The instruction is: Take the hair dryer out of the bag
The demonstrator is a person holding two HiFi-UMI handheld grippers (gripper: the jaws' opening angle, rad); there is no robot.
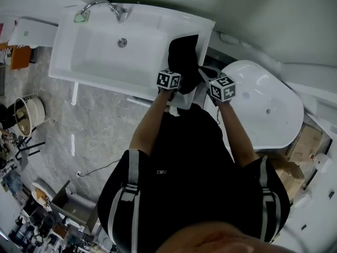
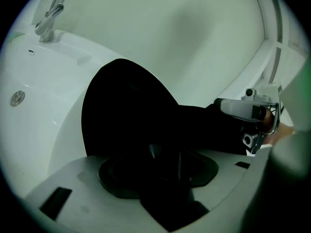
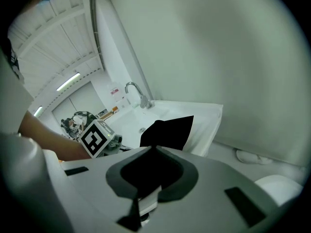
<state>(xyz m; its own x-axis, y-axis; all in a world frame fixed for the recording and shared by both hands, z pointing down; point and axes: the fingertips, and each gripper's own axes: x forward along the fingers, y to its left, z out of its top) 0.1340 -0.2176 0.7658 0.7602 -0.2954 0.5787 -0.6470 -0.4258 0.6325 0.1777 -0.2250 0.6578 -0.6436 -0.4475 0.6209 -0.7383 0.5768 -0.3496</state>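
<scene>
Tongs were both found at the bag. Left tongs [image 2: 167, 155] were sunk in black cloth, black on black. The jaws were read as drawn narrow, with cloth of the bag [image 1: 184, 62] between them. Right tongs [image 3: 153, 171] were nearly closed, and a thin fold of the same cloth appeared to be pinched at the bag's right-hand end.

Bag was laid over the rim at the right end of the white tub [image 1: 105, 73], well apart from the tap [image 1: 113, 8]. It was humped, not flat. No dryer was seen in any view, so it was judged to be inside the bag. The bag's mouth could not be made out.

Handling, as judged:
- Bag was taken to be soft and limp, so no support could be expected from it. One pair of tongs would be needed to pin it while the other reached in.
- Dryer was expected to be rigid, smooth-shelled and somewhat slippery, with its weight toward the barrel.
- Hold was best taken on the handle, close under the barrel, to limit swing.
- Cord, if present, was reckoned likely to drag or snag on the cloth.
</scene>
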